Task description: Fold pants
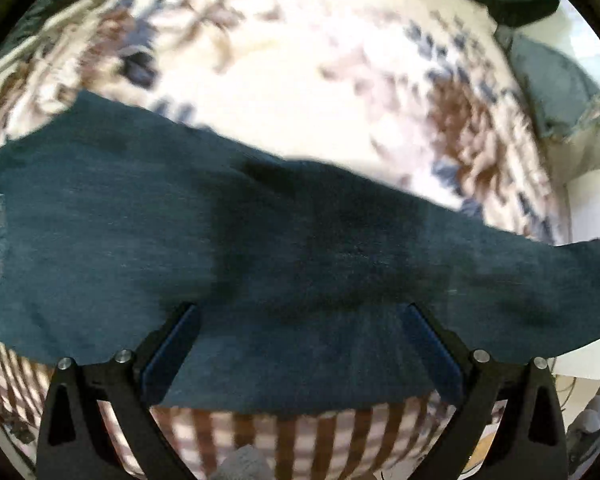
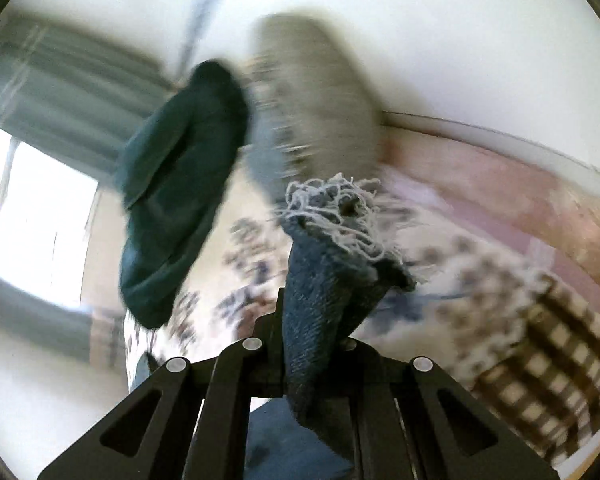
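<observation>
The dark blue denim pants (image 1: 300,248) lie spread across the white bedspread with brown and blue flowers (image 1: 300,60). The left gripper (image 1: 300,344) is wide apart, with its two black fingers (image 1: 172,344) just over the near edge of the pants. The right gripper (image 2: 312,320) is squeezed tight on the frayed, stringy end of a blue pant leg (image 2: 332,248), lifted up above the bedspread. A dark green cloth (image 2: 176,208) hangs beyond it.

Two claws: left claw (image 1: 300,344), right claw (image 2: 312,340). One pair of denim pants (image 1: 260,240) (frayed hem). One floral bedspread (image 1: 300,80).
</observation>
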